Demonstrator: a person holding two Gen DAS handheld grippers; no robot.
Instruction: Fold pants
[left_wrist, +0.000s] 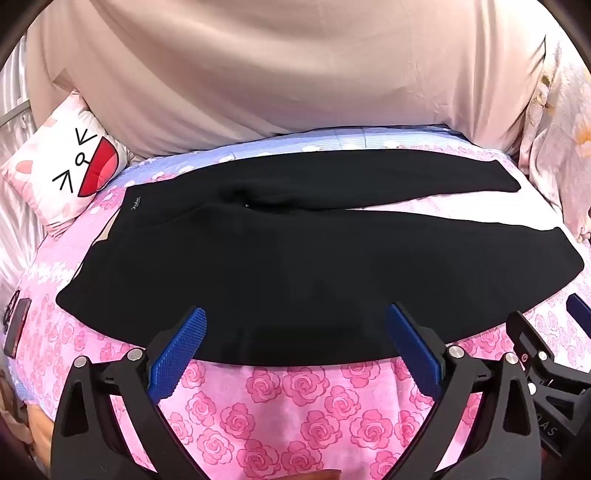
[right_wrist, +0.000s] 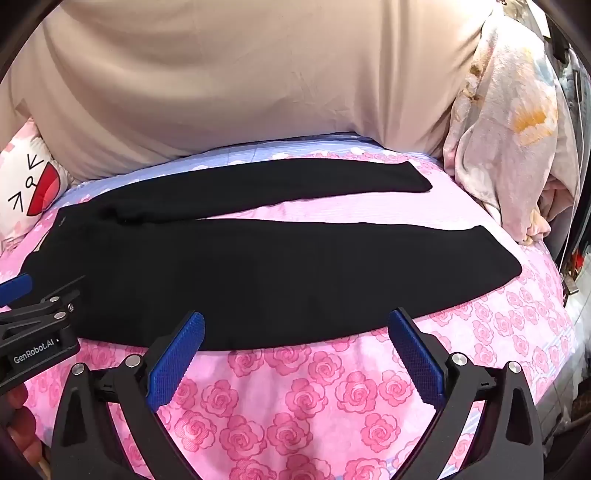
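Note:
Black pants (left_wrist: 295, 266) lie spread flat on a pink rose-print bedsheet (left_wrist: 295, 406), waistband at the left, both legs running to the right with a gap of sheet between them. My left gripper (left_wrist: 295, 321) hovers open just above the near leg's front edge, blue pads (left_wrist: 177, 354) wide apart, nothing between them. In the right wrist view the same pants (right_wrist: 277, 273) stretch across the bedsheet (right_wrist: 314, 398), and my right gripper (right_wrist: 295, 325) is open over the near leg's front hem edge. The left gripper's body (right_wrist: 37, 325) shows at that view's left edge.
A cartoon-face pillow (left_wrist: 70, 166) sits at the back left. A beige cover (left_wrist: 277, 74) rises behind the bed. A bundled pale floral blanket (right_wrist: 506, 147) lies at the right. A dark phone-like object (left_wrist: 16, 328) rests on the sheet at far left.

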